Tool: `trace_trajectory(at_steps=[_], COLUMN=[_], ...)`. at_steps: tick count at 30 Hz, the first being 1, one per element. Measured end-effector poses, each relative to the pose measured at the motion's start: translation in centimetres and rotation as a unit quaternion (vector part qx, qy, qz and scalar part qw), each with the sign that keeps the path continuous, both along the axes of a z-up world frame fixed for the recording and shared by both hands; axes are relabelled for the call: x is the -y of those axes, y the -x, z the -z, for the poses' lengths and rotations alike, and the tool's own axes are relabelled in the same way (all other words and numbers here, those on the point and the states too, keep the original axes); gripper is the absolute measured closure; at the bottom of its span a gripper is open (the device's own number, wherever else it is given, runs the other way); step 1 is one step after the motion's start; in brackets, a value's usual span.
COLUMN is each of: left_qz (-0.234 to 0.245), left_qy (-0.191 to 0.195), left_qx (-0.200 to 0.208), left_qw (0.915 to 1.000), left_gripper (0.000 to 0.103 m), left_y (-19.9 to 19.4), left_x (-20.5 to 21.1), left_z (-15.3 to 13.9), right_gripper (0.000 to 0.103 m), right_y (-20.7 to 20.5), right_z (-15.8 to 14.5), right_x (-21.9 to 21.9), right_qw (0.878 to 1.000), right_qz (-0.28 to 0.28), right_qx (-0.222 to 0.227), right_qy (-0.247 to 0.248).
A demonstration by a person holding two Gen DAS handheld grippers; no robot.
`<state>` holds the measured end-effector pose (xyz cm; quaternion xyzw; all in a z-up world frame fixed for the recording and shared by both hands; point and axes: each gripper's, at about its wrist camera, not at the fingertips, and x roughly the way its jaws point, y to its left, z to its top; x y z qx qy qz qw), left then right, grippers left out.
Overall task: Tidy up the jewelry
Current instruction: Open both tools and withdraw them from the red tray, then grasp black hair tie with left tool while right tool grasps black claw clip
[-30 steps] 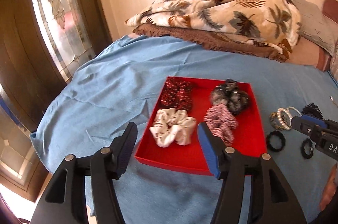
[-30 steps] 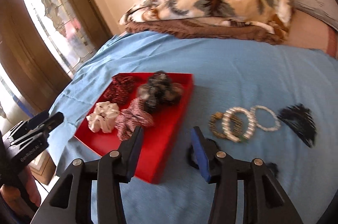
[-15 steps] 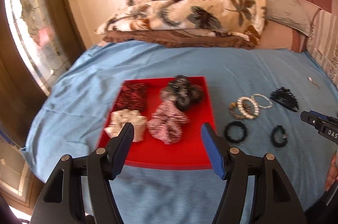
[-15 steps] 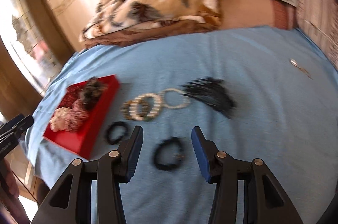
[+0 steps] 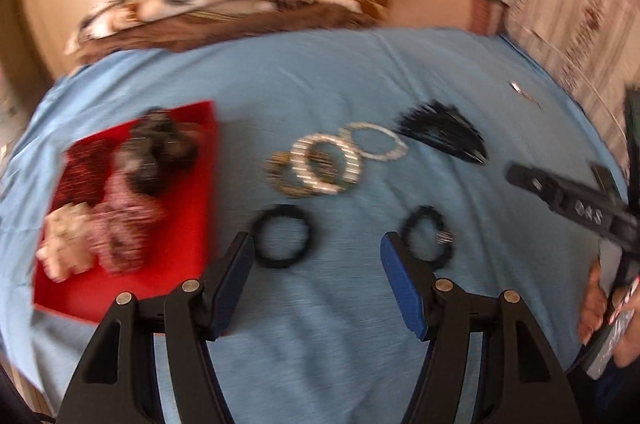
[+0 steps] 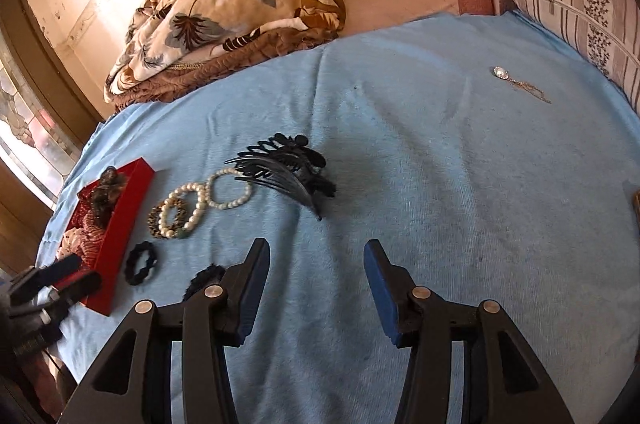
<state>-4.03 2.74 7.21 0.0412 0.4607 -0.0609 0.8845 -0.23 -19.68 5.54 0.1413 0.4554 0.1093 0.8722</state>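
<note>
Four scrunchies [image 5: 120,200] in red tray [image 5: 192,224]; both tongs empty.

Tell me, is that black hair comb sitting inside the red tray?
No, the black hair comb lies on the blue bedspread, apart from the red tray, with the pearl bracelets between them.

left tool [image 5: 316,280]: jaws wide apart, empty | right tool [image 6: 316,288]: jaws wide apart, empty

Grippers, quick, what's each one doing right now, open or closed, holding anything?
Left gripper: open, holding nothing, above the blue sheet.
Right gripper: open, holding nothing.
</note>
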Motion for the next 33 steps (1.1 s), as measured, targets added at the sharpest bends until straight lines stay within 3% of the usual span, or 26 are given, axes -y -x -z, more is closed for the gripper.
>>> trace_trajectory(at_steps=[6,9,12,22,23,24,25,26,33], left_qz=[0.037,0.037,0.035,0.039,0.037,0.036,0.036,0.037,0.042], left_qy=[0.01,0.017,0.02,0.025,0.022,0.018,0.014,0.015,0.041], left_qx=[-0.029,-0.041,-0.058,-0.05,-0.047,-0.044,-0.042,-0.043,-0.035], left_qw=[0.9988,0.9983,0.9975,0.9977,0.998,0.9982,0.9983,0.9983,0.9977], left_gripper=[0.044,0.046,0.059,0.061,0.065,0.083,0.095,0.095,0.096], left_y=[-2.1,-3.3,-4.3,-4.7,-4.6,-4.5,-4.5,-4.6,-3.4], left_x=[3.4,3.9,4.1,4.7,4.8,5.0,5.1,5.1,4.5], left_z=[2.8,3.7,4.8,5.2,5.2,5.2,5.2,5.2,3.5], right_gripper=[0.037,0.037,0.037,0.037,0.042,0.054,0.057,0.063,0.064], right_y=[-2.2,-3.7,-5.2,-8.4,-8.5,-8.6,-8.6,-8.6,-7.3], right_z=[0.1,0.0,0.5,2.6,2.7,2.8,2.9,2.8,1.4], right_x=[-0.4,-1.2,-2.3,-4.9,-5.1,-5.1,-5.2,-5.2,-4.2], right_qw=[1.0,0.998,0.997,0.993,0.992,0.993,0.993,0.993,0.997], right_qz=[-0.015,-0.03,-0.046,-0.08,-0.082,-0.083,-0.085,-0.085,-0.061], right_qx=[0.015,0.026,0.025,0.015,0.012,0.01,0.006,0.006,0.007], right_qy=[0.021,0.042,0.059,0.091,0.091,0.089,0.085,0.081,0.055])
